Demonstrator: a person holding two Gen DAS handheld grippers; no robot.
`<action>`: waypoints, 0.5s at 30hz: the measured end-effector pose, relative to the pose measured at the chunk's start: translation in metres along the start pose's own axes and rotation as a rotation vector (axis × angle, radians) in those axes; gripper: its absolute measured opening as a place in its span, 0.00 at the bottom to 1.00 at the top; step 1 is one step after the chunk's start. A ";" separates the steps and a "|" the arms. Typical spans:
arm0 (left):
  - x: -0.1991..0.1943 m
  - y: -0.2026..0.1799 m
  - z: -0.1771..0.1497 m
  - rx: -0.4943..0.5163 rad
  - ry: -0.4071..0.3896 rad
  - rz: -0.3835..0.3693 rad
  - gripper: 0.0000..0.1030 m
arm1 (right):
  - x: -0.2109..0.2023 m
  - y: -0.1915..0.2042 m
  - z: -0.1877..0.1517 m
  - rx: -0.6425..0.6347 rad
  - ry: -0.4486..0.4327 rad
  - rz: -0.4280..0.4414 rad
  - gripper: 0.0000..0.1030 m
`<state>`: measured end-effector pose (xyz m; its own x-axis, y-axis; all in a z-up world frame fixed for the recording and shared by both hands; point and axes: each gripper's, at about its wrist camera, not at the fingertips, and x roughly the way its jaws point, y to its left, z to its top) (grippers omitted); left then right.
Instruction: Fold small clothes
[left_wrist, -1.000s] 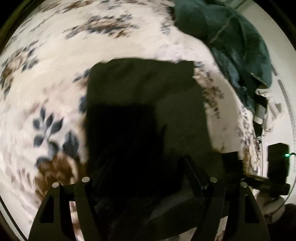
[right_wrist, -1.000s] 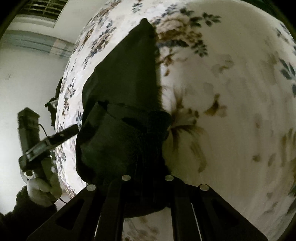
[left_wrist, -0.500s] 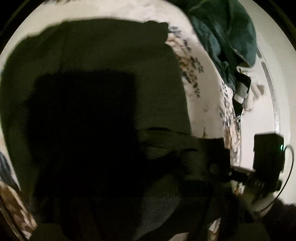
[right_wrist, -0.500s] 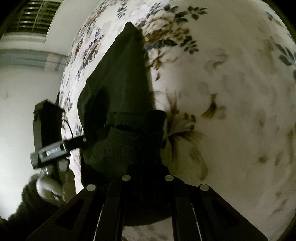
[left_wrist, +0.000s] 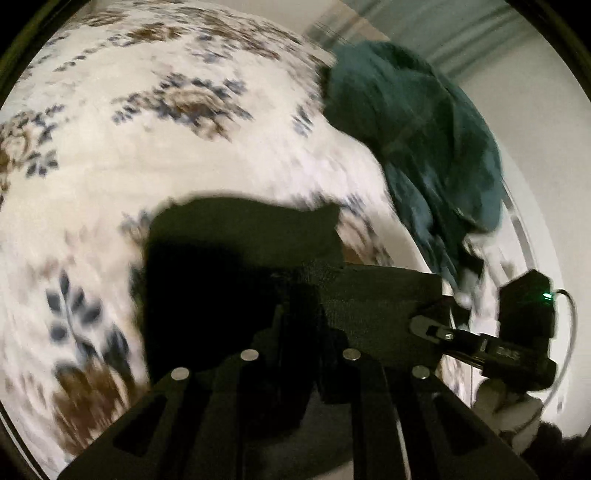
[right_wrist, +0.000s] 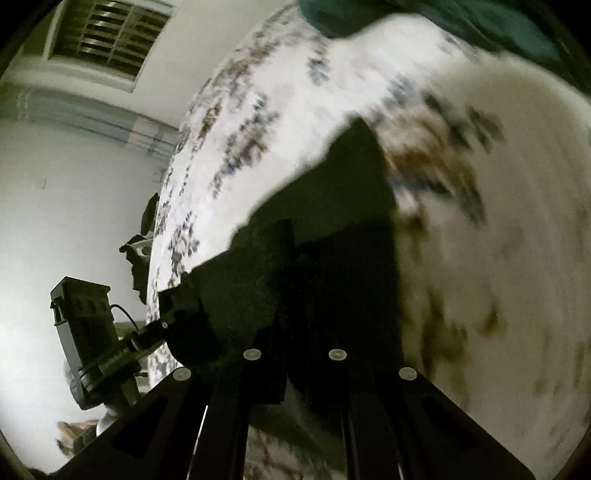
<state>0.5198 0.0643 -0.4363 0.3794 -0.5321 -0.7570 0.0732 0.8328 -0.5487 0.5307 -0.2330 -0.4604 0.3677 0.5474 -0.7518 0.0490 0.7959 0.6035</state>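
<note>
A small dark garment (left_wrist: 243, 236) lies on the floral bedsheet (left_wrist: 147, 173), with its near edge lifted and stretched between both grippers. My left gripper (left_wrist: 299, 317) is shut on that edge at one corner. In the same view my right gripper (left_wrist: 423, 325) pinches the other corner at the right. In the right wrist view, my right gripper (right_wrist: 295, 328) is shut on the dark garment (right_wrist: 340, 218), and my left gripper (right_wrist: 168, 310) holds the raised fold at the left. The far part of the garment rests flat on the sheet.
A heap of teal clothes (left_wrist: 413, 133) lies at the far right of the bed and shows again as teal clothes (right_wrist: 369, 18) at the top of the right wrist view. The bed's edge, a white wall and a vent (right_wrist: 103, 40) lie to the left.
My left gripper was open above the garment and has shut on its near edge. Both grippers have risen, pulling that edge up off the sheet.
</note>
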 end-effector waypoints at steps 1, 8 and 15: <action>0.007 0.007 0.014 -0.012 -0.008 0.010 0.11 | 0.010 0.009 0.017 -0.035 -0.004 -0.029 0.06; 0.081 0.051 0.083 -0.061 0.068 0.065 0.14 | 0.086 0.013 0.101 -0.127 0.041 -0.236 0.06; 0.075 0.076 0.077 -0.159 0.097 0.076 0.41 | 0.113 -0.035 0.107 -0.005 0.178 -0.303 0.28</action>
<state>0.6250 0.0996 -0.5071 0.2871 -0.4875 -0.8246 -0.1021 0.8404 -0.5323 0.6701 -0.2264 -0.5379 0.1693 0.3224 -0.9313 0.1264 0.9301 0.3449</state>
